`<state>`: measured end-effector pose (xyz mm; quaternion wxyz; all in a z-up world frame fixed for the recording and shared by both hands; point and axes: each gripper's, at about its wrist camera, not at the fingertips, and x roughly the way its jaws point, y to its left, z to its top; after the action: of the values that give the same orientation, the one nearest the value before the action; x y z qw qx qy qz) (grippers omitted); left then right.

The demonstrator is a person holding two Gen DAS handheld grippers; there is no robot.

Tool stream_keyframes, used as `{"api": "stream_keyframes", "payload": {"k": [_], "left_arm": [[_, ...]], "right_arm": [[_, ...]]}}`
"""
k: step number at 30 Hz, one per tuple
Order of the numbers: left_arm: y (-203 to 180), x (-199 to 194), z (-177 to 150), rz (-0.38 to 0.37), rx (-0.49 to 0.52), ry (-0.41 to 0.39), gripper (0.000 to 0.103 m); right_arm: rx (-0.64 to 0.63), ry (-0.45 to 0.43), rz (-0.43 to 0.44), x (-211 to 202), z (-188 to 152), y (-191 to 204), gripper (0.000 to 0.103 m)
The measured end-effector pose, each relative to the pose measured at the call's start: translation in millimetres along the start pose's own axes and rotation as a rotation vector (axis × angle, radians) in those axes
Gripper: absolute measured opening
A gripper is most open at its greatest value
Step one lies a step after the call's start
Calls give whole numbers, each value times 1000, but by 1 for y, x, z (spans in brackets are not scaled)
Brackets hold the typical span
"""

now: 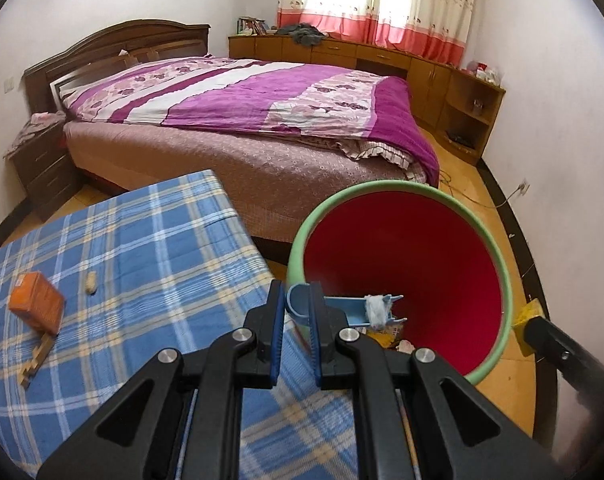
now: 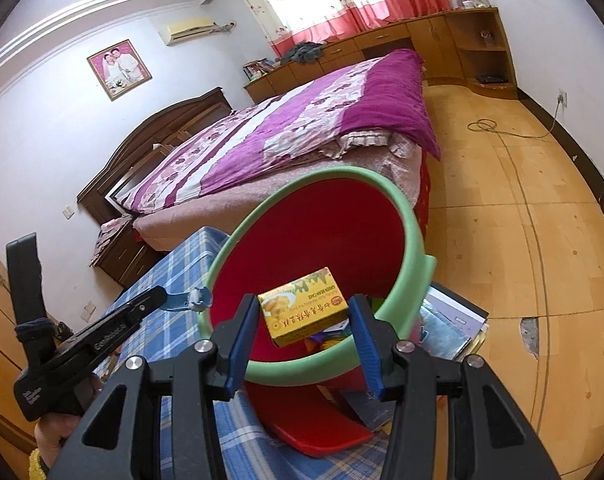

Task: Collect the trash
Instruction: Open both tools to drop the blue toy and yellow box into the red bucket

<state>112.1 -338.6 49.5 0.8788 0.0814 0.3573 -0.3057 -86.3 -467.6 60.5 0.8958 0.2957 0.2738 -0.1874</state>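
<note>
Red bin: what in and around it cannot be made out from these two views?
- Trash at the bottom of the red bin: right wrist view, the yellow box covers it.
- White wad on the blue scoop: left wrist view, too small to identify.
- Whether the right gripper touches the box: unclear.

Home bedroom: bed, curtains.

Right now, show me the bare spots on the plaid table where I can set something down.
Bare cloth runs from the peanut to the far corner and right edge beside the bin. Crowded: near-left, around the orange box and wooden piece.
</note>
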Motion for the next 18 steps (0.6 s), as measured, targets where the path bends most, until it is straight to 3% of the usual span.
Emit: {"api": "stream_keyframes", "payload": {"k": [8,12,18], "left_arm": [[-13,17,-6,-24,22,32,12],[-16,16,-6,-53,31,36,27],[-16,4,-7,-67,46,15,34]], "right_arm": [[32,-3,-18,0,2,-14,50],[35,0,-19,2,3,-14,50],[23,12,-14,6,2,-8,50]]}}
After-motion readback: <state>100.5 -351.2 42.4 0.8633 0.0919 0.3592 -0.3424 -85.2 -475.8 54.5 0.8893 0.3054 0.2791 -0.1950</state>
